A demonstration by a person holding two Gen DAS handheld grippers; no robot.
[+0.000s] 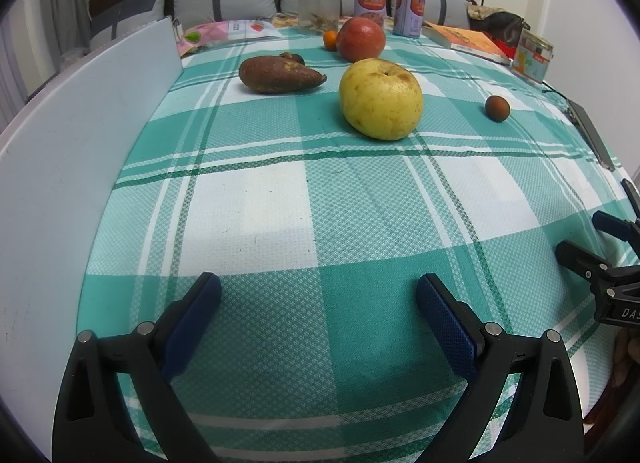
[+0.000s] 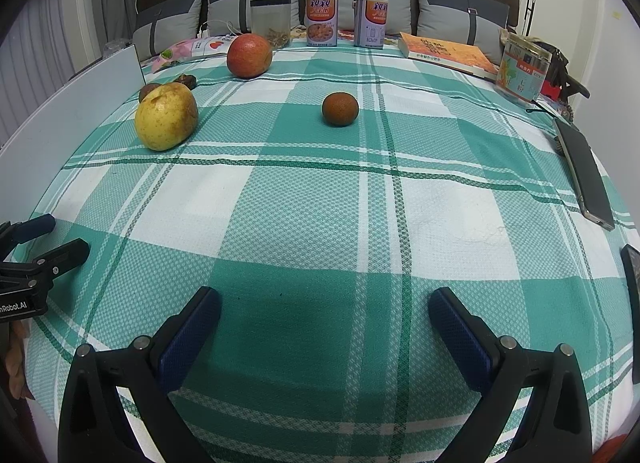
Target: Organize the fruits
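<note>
**Five fruits on checked cloth**

Around the round, speckled yellow pear (image 1: pixel 381 99): one red apple (image 1: pixel 361 39) and one small orange (image 1: pixel 330 40) behind, one wrinkled brown fruit (image 1: pixel 280 74) left, one dark ball (image 1: pixel 497 107) right. Left gripper (image 1: pixel 318 295) and right gripper (image 2: pixel 324 309) hover nearer, jaws spread, empty.

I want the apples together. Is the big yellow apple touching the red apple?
Apart. The left wrist view shows checked cloth between the yellow apple and red apple.

Bare checked cloth (image 2: pixel 320 203) ahead; white board (image 1: pixel 80 143) walls the left side.
</note>
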